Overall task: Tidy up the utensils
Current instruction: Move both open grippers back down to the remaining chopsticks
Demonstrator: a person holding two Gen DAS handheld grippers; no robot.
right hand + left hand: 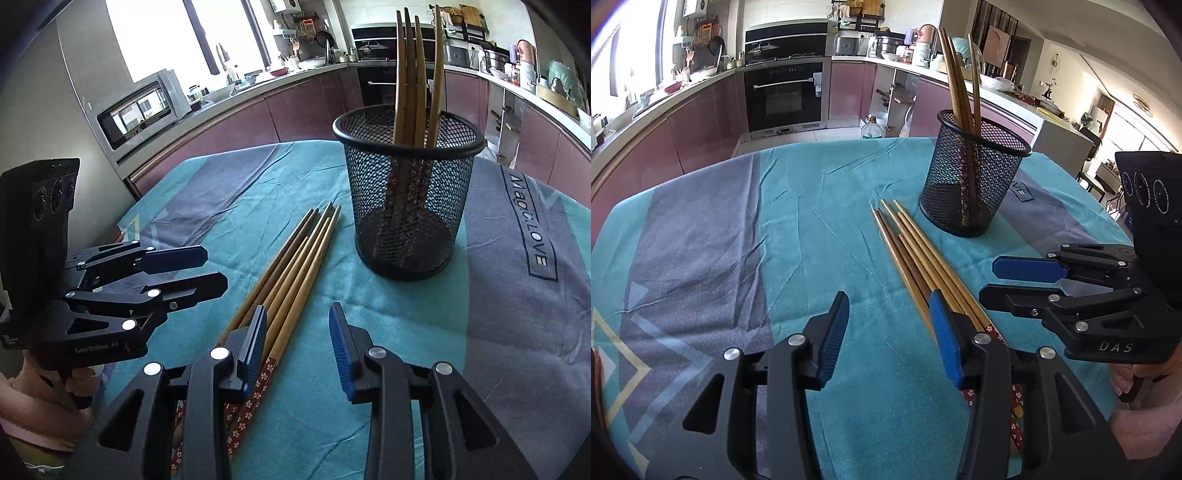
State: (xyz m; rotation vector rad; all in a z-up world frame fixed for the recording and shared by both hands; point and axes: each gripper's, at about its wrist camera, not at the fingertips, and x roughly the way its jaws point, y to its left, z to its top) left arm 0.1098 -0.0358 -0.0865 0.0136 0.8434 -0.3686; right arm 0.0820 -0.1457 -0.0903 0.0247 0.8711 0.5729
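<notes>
Chopsticks (916, 254) smooth wood, patterned red ends. Holder (975, 177) black metal mesh, matt. Tablecloth (798, 229) soft wrinkled cloth. Gripper pads (834, 339) ribbed blue, rubbery-looking.

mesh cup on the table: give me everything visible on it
The mesh cup is a black round wire-mesh holder, metal by the look, with a rolled rim and a solid base. It stands upright on the teal and grey tablecloth, just beyond the tips of the loose chopsticks, apparently not touching them. Four chopsticks stand in it, patterned ends down, leaning on the rim. No gripper touches it.
</notes>
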